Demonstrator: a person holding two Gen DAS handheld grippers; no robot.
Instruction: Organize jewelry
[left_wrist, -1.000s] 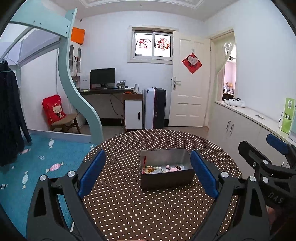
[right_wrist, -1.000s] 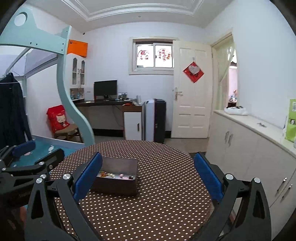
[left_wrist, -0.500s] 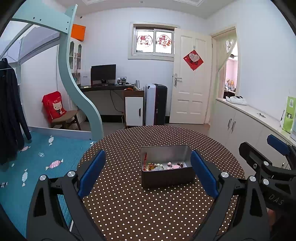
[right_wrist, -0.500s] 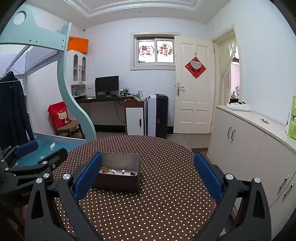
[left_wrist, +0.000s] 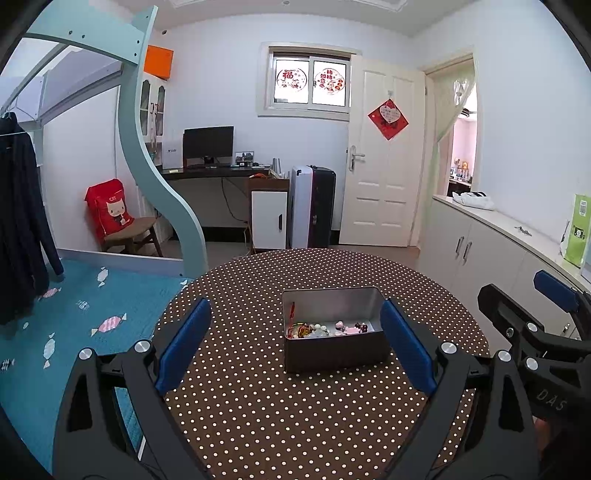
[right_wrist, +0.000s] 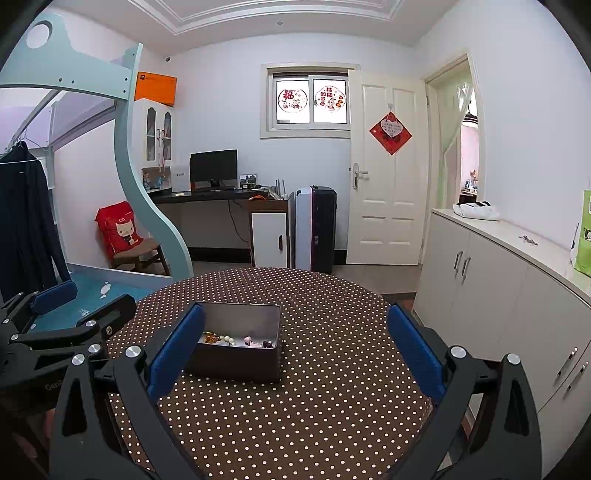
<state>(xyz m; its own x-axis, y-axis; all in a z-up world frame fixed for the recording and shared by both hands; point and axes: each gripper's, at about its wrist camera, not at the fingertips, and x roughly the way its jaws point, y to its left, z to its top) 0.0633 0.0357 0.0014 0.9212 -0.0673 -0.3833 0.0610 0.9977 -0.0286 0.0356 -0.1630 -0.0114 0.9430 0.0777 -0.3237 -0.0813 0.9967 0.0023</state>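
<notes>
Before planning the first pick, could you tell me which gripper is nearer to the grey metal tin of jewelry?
Left. The left gripper faces the grey metal tin head-on; the right gripper sits off to its right.

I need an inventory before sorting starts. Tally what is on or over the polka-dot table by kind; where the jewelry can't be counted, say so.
Metal tin: 1
Heap of jewelry in the tin: 1; pieces too small and tangled to count
Left gripper: 1, open
Right gripper: 1, open
Total: 4
</notes>
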